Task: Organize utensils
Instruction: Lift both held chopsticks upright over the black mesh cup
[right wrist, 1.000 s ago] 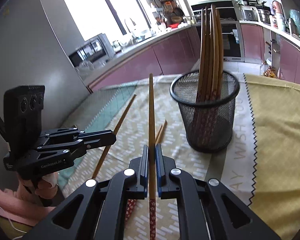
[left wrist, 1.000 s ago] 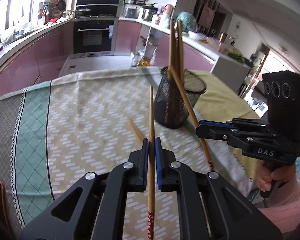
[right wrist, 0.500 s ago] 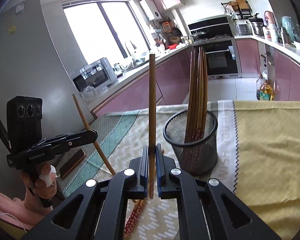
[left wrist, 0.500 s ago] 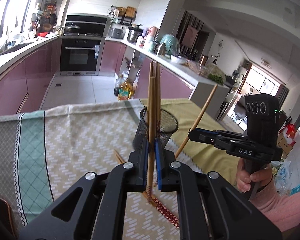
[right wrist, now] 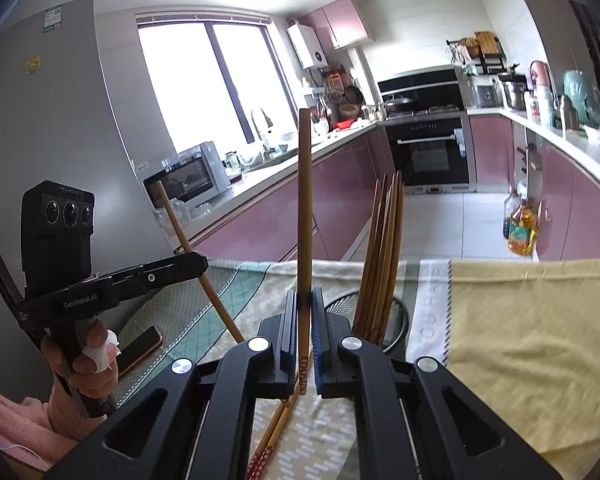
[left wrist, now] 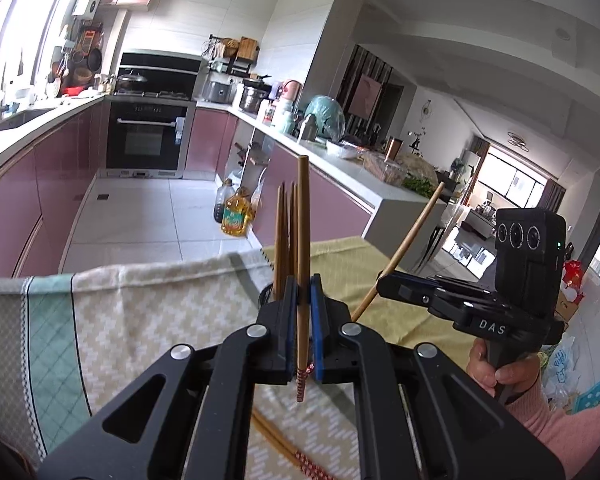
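My left gripper is shut on a wooden chopstick and holds it upright above the table. My right gripper is shut on another chopstick, also upright. Each gripper shows in the other's view, the right one and the left one, each with its chopstick slanting through the jaws. The black mesh holder stands just behind the grippers with several chopsticks upright in it; in the left wrist view only their tops show. Two chopsticks lie on the cloth below.
The table carries a patterned cloth with a green band and a yellow cloth. A phone lies near the left edge. Kitchen counters, an oven and an oil bottle are beyond the table.
Both grippers have lifted their chopsticks off the cloth and swung them from lying flat to upright. The holder has dropped low in both views as the grippers rose.
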Motion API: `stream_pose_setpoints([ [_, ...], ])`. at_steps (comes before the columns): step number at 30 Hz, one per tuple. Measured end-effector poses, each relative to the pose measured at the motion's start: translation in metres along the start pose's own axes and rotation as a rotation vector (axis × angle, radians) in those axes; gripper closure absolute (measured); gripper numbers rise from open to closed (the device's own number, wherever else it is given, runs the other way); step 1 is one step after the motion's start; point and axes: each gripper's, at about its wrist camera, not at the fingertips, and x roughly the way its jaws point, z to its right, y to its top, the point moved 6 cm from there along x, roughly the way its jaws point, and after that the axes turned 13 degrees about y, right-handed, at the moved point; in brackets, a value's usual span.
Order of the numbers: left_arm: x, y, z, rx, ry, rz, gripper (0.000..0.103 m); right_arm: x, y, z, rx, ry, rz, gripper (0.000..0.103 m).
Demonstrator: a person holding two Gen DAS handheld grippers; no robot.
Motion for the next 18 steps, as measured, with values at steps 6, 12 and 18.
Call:
stream_pose_setpoints([
  [6, 0.005, 0.03, 0.005, 0.004, -0.01, 0.043, 0.096, -0.005, 0.021, 0.0, -0.035, -0.016, 0.029, 0.097],
  [12, 0.009, 0.051, 0.008, 0.005, -0.002, 0.075, 0.096, -0.005, 0.034, 0.002, -0.056, -0.031, 0.047, 0.097],
  [18, 0.02, 0.063, 0.012, 0.0, 0.007, 0.08, 0.096, 0.005, 0.043, 0.006, -0.063, -0.038, 0.046, 0.097],
])
